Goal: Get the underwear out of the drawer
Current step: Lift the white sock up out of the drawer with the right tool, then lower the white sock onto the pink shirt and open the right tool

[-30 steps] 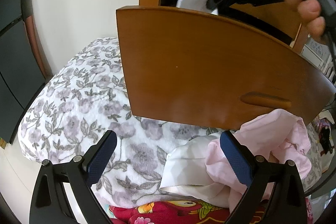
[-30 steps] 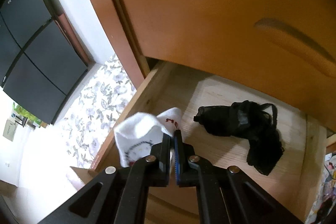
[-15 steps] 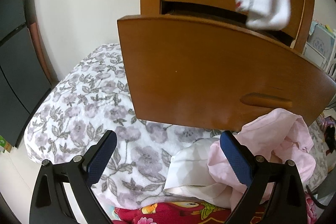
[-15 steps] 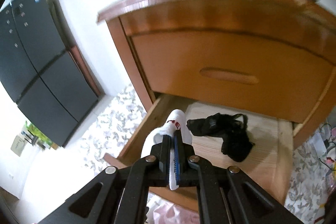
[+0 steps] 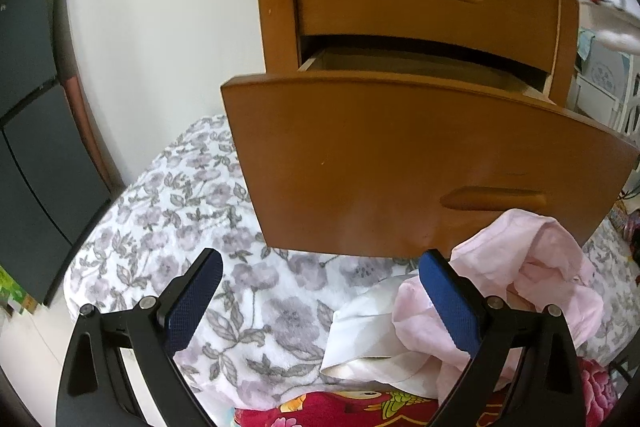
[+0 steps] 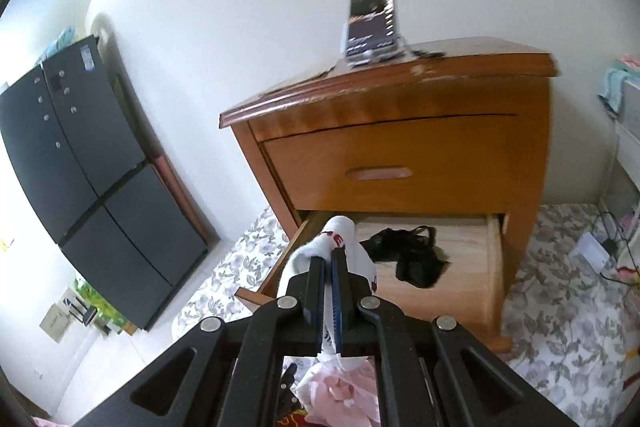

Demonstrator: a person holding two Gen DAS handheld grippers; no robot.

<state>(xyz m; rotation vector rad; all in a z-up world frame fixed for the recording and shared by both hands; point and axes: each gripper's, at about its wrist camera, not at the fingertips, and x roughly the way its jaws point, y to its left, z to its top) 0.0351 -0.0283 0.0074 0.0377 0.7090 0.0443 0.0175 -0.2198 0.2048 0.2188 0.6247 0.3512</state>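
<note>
Two grippers in play; landmark is the wooden nightstand [image 6: 400,155]. Right gripper [image 6: 329,267] has its jaws clamped tight on a white undergarment [image 6: 340,247] with red print, lifted clear above the left front corner of the open lower drawer [image 6: 460,267]; fabric drapes on both sides of the fingers. One black undergarment [image 6: 412,255] lies on the drawer floor, mid-drawer, apart from the white one. Upper drawer [image 6: 384,171] of the nightstand is shut; a dark phone-like device [image 6: 370,23] stands on the nightstand top, blurred. Left gripper [image 5: 320,291] sits low in front of the drawer front, jaws spread wide, nothing between the pads; pink and white clothes [image 5: 520,291] lie heaped below the drawer front on a floral blanket [image 5: 180,219], right pad just beside the heap. Dark fridge [image 6: 80,167] stands left of the nightstand against the wall.
</note>
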